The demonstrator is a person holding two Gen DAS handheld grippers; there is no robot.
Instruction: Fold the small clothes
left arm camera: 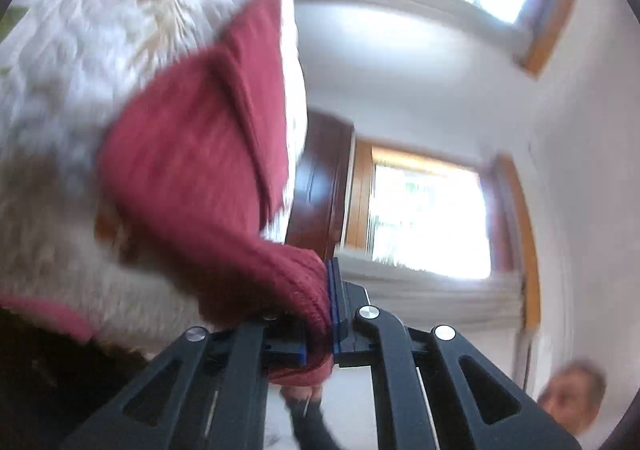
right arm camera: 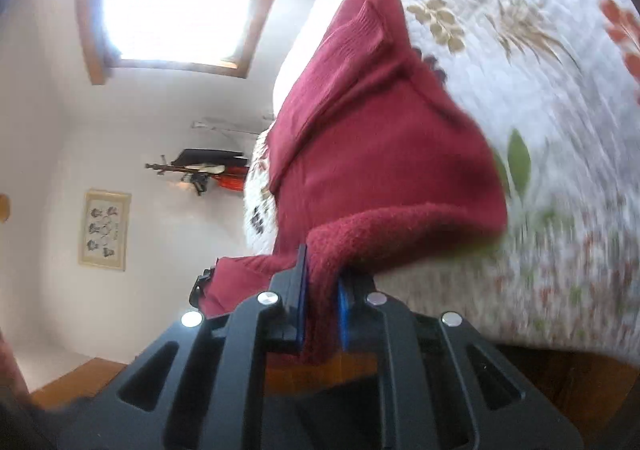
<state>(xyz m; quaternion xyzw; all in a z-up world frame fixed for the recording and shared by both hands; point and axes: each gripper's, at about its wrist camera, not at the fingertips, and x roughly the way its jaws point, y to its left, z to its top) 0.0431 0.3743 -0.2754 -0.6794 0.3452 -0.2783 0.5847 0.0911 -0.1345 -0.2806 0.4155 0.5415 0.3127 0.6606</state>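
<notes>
The red knit garment (left arm camera: 188,154) hangs lifted by two edges, one in each claw, with its far end trailing on the quilt (left arm camera: 80,30); in the right wrist view the garment (right arm camera: 380,154) rises from the claw toward the quilt (right arm camera: 540,70), a fold or sleeve lying across its upper part.

The step in hand looks like carrying a held edge over the rest of the cloth, a fold in mid-air. The next move calls for both claws to travel together, keep the edge taut and level, lay it down on the part resting on the quilt, and only then let go. Uneven travel would skew the fold.

The left claw (left arm camera: 320,330) is narrow, its blue pads pinching a thick rolled hem of the garment between them. The right claw (right arm camera: 322,302) is likewise nearly closed, gripping a fuzzy bunched edge, with more cloth spilling out to its left side.

Beyond the garment, away from the quilt, a window (left arm camera: 428,218) and white walls show, blurred by motion. A framed picture (right arm camera: 105,229) hangs on the wall.
</notes>
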